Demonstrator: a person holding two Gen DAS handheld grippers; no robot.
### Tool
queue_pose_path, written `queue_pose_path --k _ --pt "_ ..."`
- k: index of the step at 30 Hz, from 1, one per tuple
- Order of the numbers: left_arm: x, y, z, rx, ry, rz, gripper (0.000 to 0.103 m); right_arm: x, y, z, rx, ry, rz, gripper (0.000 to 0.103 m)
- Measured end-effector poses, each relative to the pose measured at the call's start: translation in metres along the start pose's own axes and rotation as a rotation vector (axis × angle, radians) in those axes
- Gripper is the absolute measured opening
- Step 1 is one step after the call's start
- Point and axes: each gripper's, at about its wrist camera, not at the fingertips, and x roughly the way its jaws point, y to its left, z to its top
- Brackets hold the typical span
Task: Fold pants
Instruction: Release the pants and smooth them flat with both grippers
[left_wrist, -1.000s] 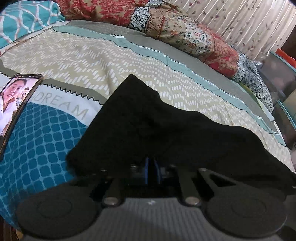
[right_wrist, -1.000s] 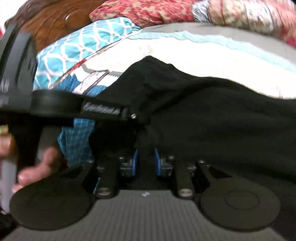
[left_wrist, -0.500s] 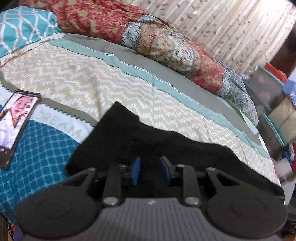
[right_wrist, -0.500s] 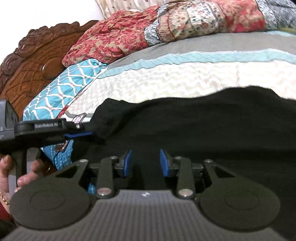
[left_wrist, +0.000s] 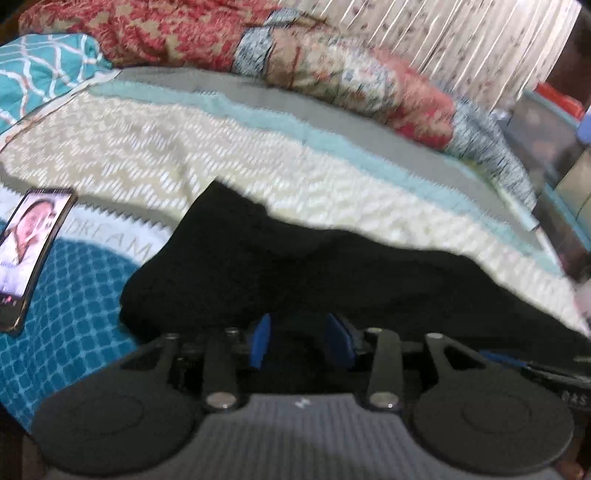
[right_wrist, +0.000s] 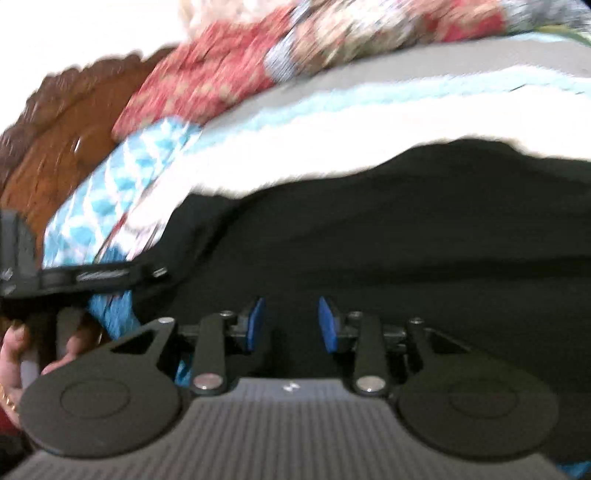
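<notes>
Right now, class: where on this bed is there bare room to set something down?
Free: the cream zigzag band between the black pants and the quilt. Crowded: the near edge, with pants, phone, left gripper, jaws opening, and right gripper.

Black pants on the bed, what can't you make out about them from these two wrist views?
- Pants, left wrist: near edge hidden behind left gripper, whose jaws are opening; folds lost in black and blur.
- Pants, right wrist: cut off at the right edge; motion blur.
- Right gripper: cloth contact unclear.
</notes>
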Motion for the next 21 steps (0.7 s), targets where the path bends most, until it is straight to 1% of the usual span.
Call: queue_pose_path --k 2,4,8,12,14,16,17,18,21 --pt "-0.001 -0.014 0.006 0.014 -0.012 -0.020 0.038 -0.025 -0.022 0.003 0.048 -0.060 -0.046 0.037" --pt "0.005 -0.032 0.008 0.039 -0.004 -0.045 0.039 -0.053 -0.048 0.003 0.105 -0.125 -0.102 0.037" --pt "0.033 -0.071 0.003 0.113 0.056 -0.075 0.040 -0.114 -0.104 -0.009 0.248 -0.257 -0.207 0.038" --pt "0.058 -0.104 -0.008 0.163 0.126 -0.090 0.040 -0.177 -0.159 -0.036 0.412 -0.381 -0.316 0.040" --pt "0.071 -0.115 -0.014 0.194 0.152 -0.066 0.042 -0.208 -0.185 -0.054 0.485 -0.441 -0.384 0.040" --pt "0.087 -0.123 -0.021 0.221 0.186 0.008 0.043 -0.234 -0.205 -0.072 0.548 -0.511 -0.446 0.045" --pt "0.095 -0.124 -0.024 0.220 0.214 0.044 0.042 -0.246 -0.216 -0.081 0.583 -0.548 -0.475 0.047" --pt "0.100 -0.124 -0.026 0.212 0.226 0.061 0.043 -0.260 -0.229 -0.092 0.623 -0.587 -0.506 0.049" --pt "0.099 -0.129 -0.024 0.199 0.231 0.095 0.044 -0.277 -0.252 -0.115 0.729 -0.677 -0.565 0.052"
